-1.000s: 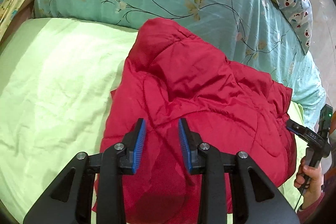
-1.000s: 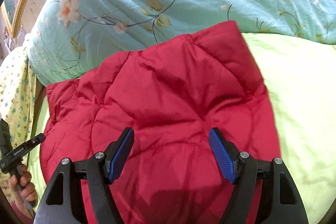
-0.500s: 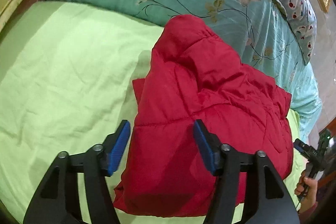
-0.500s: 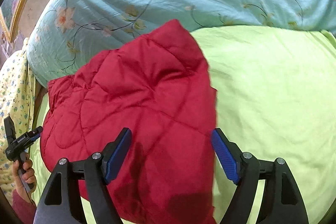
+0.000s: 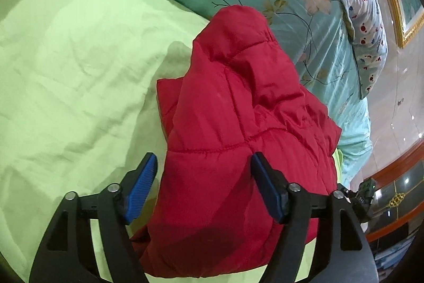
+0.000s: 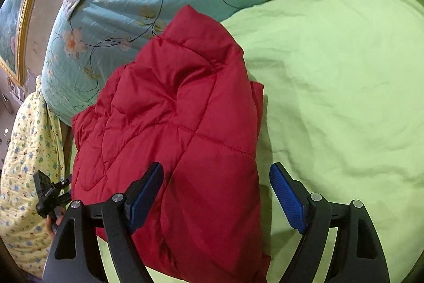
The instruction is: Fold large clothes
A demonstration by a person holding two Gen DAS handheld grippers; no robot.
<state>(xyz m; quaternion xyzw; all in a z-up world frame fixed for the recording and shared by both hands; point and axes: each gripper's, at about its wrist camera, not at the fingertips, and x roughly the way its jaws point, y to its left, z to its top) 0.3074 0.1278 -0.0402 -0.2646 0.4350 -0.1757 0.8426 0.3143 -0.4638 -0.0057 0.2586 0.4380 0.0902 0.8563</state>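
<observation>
Both jaws are being opened wide: the left gripper [image 5: 202,186] and right gripper [image 6: 216,196] are gripping nothing, the red jacket [image 5: 238,150] lying unpressed between their pads.

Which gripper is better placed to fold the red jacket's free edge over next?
Left, arguably: the left gripper, jaws opening, straddles the red jacket; the right gripper sits over its edge.

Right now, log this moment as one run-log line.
stage: red jacket folded, lying on green sheet | left gripper: opening, pads off fabric | right gripper: opening, pads off fabric | hold: none
</observation>
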